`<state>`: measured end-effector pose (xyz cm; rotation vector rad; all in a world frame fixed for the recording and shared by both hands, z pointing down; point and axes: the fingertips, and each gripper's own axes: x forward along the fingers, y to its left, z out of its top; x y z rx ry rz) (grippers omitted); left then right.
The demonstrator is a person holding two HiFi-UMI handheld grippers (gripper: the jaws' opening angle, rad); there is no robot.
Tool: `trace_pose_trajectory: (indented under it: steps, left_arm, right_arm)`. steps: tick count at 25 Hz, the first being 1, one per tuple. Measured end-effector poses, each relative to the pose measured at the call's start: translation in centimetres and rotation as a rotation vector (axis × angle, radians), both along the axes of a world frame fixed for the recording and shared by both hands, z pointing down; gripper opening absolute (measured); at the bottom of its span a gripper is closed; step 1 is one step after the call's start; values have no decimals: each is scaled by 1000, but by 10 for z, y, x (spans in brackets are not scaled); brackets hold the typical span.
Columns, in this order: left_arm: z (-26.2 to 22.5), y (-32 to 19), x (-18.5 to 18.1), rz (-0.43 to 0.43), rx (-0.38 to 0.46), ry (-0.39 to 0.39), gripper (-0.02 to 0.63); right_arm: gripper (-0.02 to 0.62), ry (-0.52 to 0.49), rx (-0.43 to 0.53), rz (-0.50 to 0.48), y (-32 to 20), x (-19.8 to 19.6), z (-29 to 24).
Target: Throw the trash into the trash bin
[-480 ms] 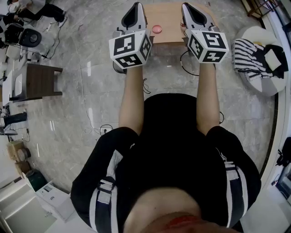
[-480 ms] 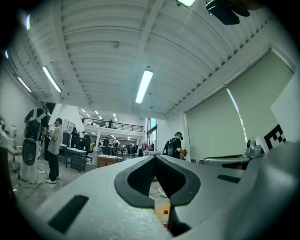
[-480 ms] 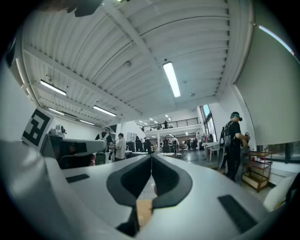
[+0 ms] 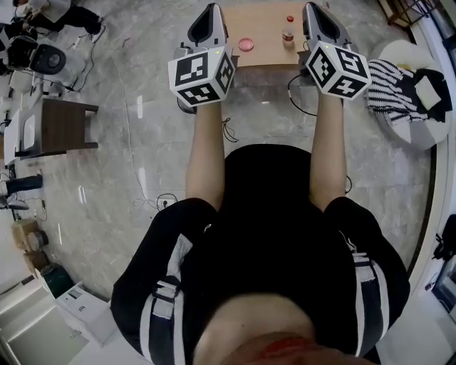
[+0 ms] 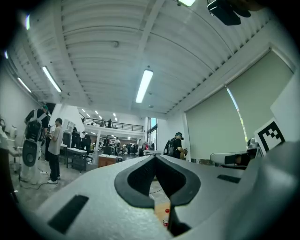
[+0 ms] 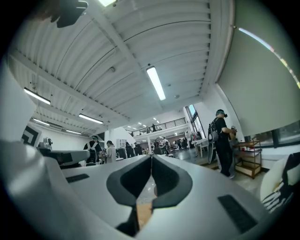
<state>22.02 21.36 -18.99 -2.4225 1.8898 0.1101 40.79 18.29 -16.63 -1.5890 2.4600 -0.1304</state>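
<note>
On a small wooden table [image 4: 265,53] ahead of me stand a small bottle with a red cap [image 4: 288,33] and a flat pink round thing [image 4: 246,44]; a red dot [image 4: 290,19] lies behind the bottle. My left gripper [image 4: 211,10] is held out level over the table's left end, jaws shut and empty. My right gripper [image 4: 312,8] is level by the table's right end, also shut with nothing in it. In the left gripper view the left gripper [image 5: 154,157] has its tips together, and the bottle [image 5: 166,218] shows below them. The right gripper [image 6: 151,155] shows closed tips. No trash bin is clearly in view.
A round white seat [image 4: 412,93] with striped cloth is at the right. A dark wooden stool [image 4: 64,127] stands on the marble floor at the left. Cables [image 4: 296,96] trail under the table. Several people stand far off in the hall [image 5: 54,145].
My right gripper has shifted right and slightly away, uncovering the small bottle on the table. The left gripper has hardly moved.
</note>
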Motion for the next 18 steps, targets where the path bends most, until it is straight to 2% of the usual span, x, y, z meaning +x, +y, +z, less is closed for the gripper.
trace_pose_trajectory:
  steps: [7, 14, 18]
  left_arm:
    - [7, 6, -29, -77, -21, -10, 8]
    - [10, -11, -38, -53, -17, -5, 8]
    - [13, -33, -28, -37, -15, -14, 8]
  right_arm:
    - [11, -29, -30, 8, -4, 3, 10]
    - [11, -30, -5, 54, -17, 4, 6]
    - [11, -4, 3, 45, -34, 6, 4]
